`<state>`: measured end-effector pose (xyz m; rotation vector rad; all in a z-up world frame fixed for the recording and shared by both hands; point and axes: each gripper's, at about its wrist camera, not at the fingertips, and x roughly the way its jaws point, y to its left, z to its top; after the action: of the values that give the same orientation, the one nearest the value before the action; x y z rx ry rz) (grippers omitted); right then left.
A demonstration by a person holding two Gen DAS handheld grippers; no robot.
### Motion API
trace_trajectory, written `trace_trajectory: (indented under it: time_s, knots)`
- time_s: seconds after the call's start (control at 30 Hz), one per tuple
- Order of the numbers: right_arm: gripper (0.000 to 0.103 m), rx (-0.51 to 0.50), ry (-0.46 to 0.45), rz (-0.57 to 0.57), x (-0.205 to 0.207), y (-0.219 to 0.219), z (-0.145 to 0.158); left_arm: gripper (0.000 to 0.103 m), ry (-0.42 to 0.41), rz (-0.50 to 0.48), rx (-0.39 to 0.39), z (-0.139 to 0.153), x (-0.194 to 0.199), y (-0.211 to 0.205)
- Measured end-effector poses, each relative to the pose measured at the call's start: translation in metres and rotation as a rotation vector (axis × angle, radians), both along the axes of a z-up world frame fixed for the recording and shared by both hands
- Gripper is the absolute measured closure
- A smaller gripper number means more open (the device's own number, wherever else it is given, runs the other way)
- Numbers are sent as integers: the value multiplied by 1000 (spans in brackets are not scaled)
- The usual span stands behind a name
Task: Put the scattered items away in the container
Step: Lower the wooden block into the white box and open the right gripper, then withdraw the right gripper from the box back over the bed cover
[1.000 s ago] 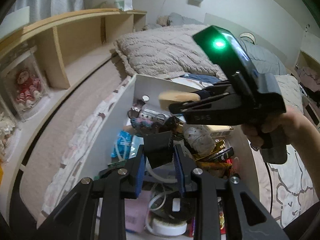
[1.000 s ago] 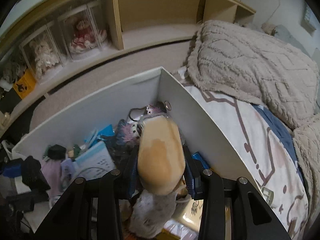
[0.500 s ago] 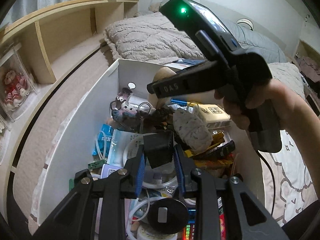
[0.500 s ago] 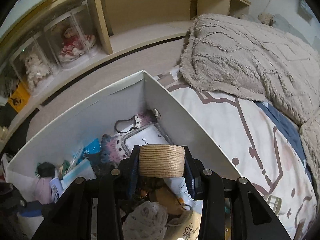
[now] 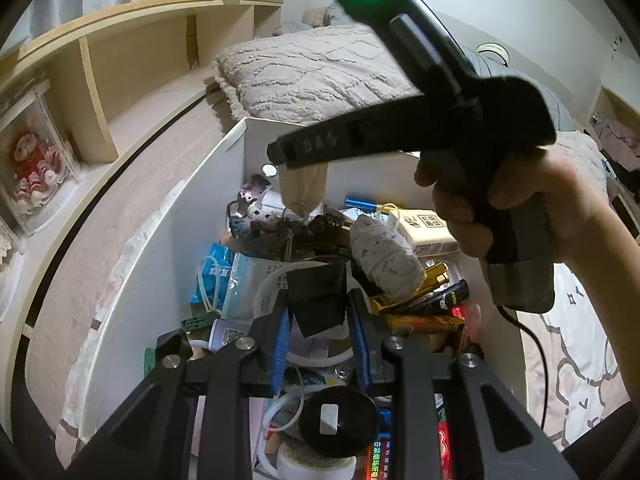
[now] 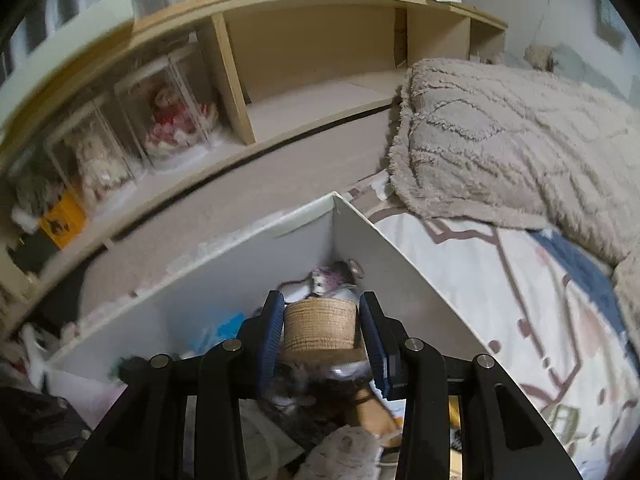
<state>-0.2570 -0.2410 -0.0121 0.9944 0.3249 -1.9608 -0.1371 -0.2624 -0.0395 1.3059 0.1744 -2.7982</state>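
Observation:
A white box (image 5: pixel 208 184) on the bed is full of small items. My left gripper (image 5: pixel 320 332) is shut on a black square object (image 5: pixel 318 296) and holds it above the box's contents. My right gripper (image 6: pixel 320 334) is shut on a tan, rope-wound object (image 6: pixel 320 322) over the far corner of the white box (image 6: pixel 392 252). In the left wrist view the right gripper (image 5: pixel 304 168) hangs above the box with the tan object (image 5: pixel 304 184) dangling below its fingers. A white knitted ball (image 5: pixel 384 252) lies among the contents.
A fluffy beige blanket (image 6: pixel 500 132) lies beyond the box on a patterned bedsheet (image 6: pixel 520 320). A wooden shelf (image 6: pixel 304 60) with dolls in clear cases (image 6: pixel 172 120) runs along the left. A black round lid (image 5: pixel 336 420) and tape roll (image 5: pixel 312 464) lie in the box.
My right gripper has lifted and tipped upward with the tan object, which now hangs end-on. My left gripper has kept hold of the black object and edged forward over the box.

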Motion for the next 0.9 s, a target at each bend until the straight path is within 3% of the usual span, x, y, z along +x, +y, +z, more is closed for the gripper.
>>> trace_trajectory:
  time_s: [0.13, 0.5, 0.67, 0.8, 0.9]
  knots:
    - [63, 5, 22, 27, 8, -2, 7, 75, -1, 5, -1, 1, 2, -1]
    - [71, 199, 49, 20, 10, 14, -17, 75, 7, 7, 3, 3, 10, 0]
    - [71, 188, 50, -42, 9, 28, -10, 75, 5, 7, -3, 3, 11, 3]
    - [71, 141, -18, -124, 9, 41, -2, 75, 0, 4, -4, 1, 11, 8]
    - [71, 149, 3, -130, 17, 48, 2, 75, -5, -6, -7, -1, 13, 14]
